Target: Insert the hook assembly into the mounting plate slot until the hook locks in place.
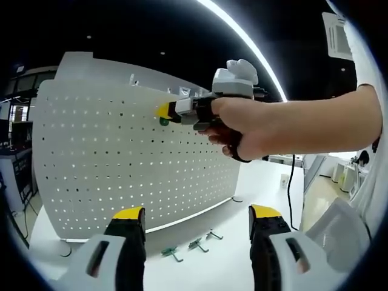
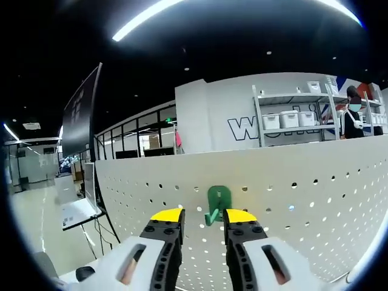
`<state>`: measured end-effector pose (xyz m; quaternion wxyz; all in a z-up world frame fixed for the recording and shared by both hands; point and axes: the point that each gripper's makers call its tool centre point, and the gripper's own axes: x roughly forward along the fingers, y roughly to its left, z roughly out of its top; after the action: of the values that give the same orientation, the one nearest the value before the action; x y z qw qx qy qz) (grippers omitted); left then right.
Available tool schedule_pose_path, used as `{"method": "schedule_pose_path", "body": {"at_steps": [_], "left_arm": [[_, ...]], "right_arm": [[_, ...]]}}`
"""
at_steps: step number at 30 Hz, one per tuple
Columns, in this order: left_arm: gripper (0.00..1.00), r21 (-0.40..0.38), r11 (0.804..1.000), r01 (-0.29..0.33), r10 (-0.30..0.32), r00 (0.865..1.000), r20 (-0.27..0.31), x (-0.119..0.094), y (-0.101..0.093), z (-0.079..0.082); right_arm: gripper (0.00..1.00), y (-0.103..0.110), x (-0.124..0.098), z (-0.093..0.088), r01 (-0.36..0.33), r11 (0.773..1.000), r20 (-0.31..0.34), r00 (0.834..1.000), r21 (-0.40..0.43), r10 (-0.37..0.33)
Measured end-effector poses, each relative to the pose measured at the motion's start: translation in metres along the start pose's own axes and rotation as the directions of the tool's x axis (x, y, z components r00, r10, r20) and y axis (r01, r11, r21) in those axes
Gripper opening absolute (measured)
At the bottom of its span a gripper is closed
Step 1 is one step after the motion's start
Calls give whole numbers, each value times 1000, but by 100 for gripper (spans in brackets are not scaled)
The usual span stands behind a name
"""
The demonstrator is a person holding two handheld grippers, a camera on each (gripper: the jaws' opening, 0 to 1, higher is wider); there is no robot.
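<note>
Hook (image 2: pixel 214 205) at the pegboard (image 2: pixel 315 200), being pressed into its holes by the right gripper (image 2: pixel 204 216).

Green and small, the hook sits against the face of the pegboard near its upper edge, and the right gripper's jaws stand narrowly apart on either side of it; whether they actually pinch it or only flank it I cannot tell. In the left gripper view the right gripper (image 1: pixel 162 111), held in a hand (image 1: pixel 242 130), meets the pegboard (image 1: pixel 109 163) high up with a green spot at its tip, while the left gripper (image 1: pixel 197 215) hangs back from the board, jaws wide apart and empty. Three spare hooks (image 1: pixel 189 247) lie on the table (image 1: pixel 254 182) at the pegboard's foot. Seating looks like the step in hand; next, I judge, comes a firm push and downward settle until it locks, then letting go.
</note>
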<state>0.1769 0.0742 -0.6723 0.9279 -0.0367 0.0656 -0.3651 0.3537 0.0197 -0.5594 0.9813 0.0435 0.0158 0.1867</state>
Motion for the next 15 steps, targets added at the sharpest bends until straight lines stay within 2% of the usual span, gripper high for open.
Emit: {"method": "schedule_pose_path", "body": {"at_steps": [2, 4, 6, 7, 8, 15], "left_arm": [[72, 2, 1000, -1, 1, 1000, -3, 0, 0, 0], [72, 2, 1000, -2, 2, 1000, -2, 0, 0, 0], [72, 5, 1000, 1, -1, 1000, -4, 1, -1, 1], [72, 6, 1000, 2, -2, 1000, -4, 1, -2, 1], [72, 8, 1000, 3, -3, 1000, -5, 2, -2, 1], [72, 10, 1000, 8, -8, 1000, -10, 3, -5, 0]], "right_arm": [[30, 2, -2, 0, -19, 1000, 8, 1000, -12, 19], [35, 6, -2, 1, -67, 998, 26, 997, -9, 67], [39, 6, -5, 0, -81, 996, 27, 996, -43, 82], [40, 8, -7, 3, -96, 993, 44, 994, -69, 99], [40, 10, -9, 5, -119, 991, 60, 991, -56, 122], [43, 3, -8, 0, -130, 991, 43, 990, -35, 131]]}}
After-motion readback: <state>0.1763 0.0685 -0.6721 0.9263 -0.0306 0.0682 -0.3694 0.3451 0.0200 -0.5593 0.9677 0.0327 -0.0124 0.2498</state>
